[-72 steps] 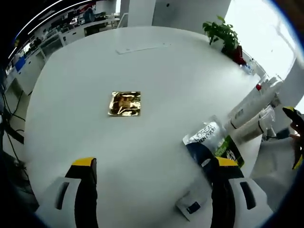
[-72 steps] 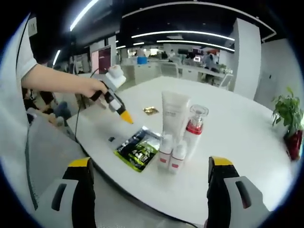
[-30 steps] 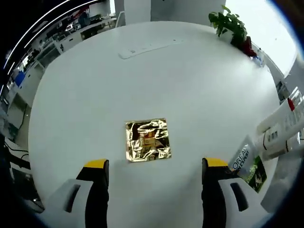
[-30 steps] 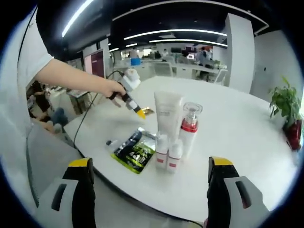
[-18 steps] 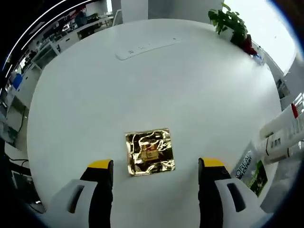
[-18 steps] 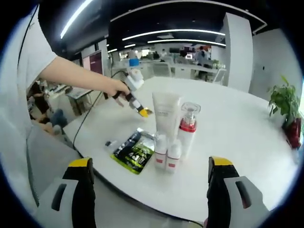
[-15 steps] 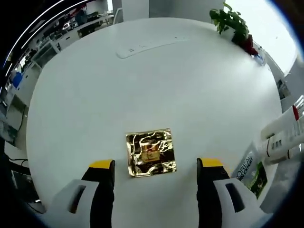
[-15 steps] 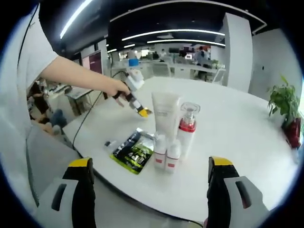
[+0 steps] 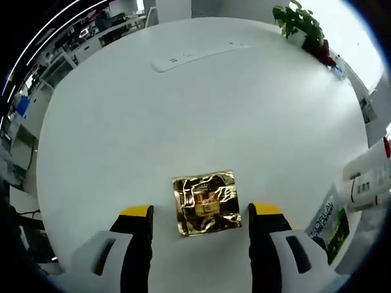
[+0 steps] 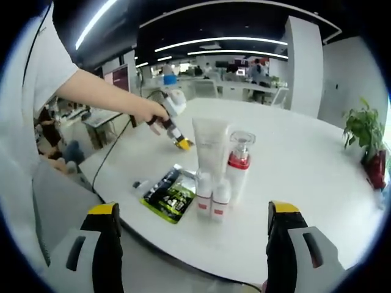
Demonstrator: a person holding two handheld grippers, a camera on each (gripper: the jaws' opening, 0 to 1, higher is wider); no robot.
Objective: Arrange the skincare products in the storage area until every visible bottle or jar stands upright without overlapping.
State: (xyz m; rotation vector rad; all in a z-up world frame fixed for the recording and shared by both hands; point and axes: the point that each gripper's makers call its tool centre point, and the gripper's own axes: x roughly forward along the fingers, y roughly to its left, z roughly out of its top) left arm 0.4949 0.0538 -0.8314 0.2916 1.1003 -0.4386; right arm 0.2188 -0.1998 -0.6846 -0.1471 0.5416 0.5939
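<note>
One gold foil sachet (image 9: pixel 207 202) lies flat on the white table (image 9: pixel 183 110) between the spread-apart left gripper (image 9: pixel 198 215) jaws; likely light, crinkly, slippery, best pinched at an edge.

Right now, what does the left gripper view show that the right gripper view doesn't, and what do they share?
Left gripper view: the gold foil sachet face-on, lying flat between the left gripper's open jaws, plus a white power strip across the table.
Right gripper view: the person's hand holding the left gripper, the clear pump bottle with a red collar, two small white bottles, and the right gripper's open jaws over the table edge.
Both: the white round table, the potted plant, the green and black sachet, and the white tube.
</note>
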